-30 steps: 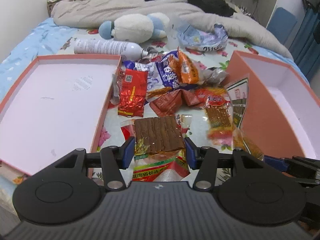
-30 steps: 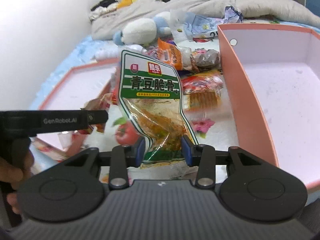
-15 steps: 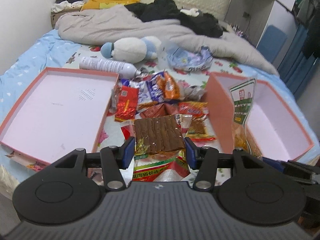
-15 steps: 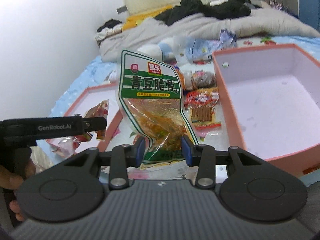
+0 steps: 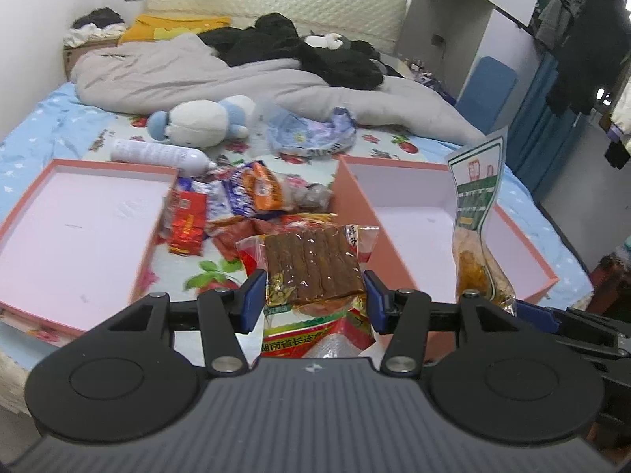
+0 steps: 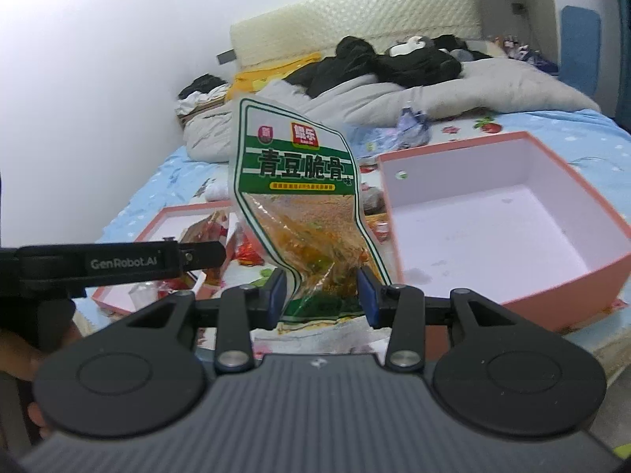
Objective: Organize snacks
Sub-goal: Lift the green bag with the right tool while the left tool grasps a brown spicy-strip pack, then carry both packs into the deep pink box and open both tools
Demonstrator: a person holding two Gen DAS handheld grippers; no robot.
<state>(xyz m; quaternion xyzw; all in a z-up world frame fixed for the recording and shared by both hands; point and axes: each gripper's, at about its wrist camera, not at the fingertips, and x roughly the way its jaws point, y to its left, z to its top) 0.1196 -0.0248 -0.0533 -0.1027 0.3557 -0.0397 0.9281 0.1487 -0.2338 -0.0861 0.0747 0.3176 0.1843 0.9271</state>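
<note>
The scene is a bedroom, and the working surface is a bed spread with a light blue sheet printed with fruit and flowers. A cream quilted headboard stands at twelve o'clock against a white wall, with a rumpled grey duvet and black clothes heaped below it. Dark garments hang at two o'clock in the left wrist view, beside a blue curtain.

Two shallow pink boxes with white insides lie on the sheet: the left box at nine o'clock and the right box at three o'clock. Between them sits a loose snack pile. Beyond it, at eleven o'clock, lie a white spray can and a white-and-blue plush toy.

The left gripper stands partly closed, its blue pads pressed on a clear packet of brown strips, held above the bed near the right box's near corner. The right gripper is narrower and clamps the lower end of a green-and-white pouch, which stands upright and clear of the sheet, at ten o'clock of the right box in the right wrist view.
</note>
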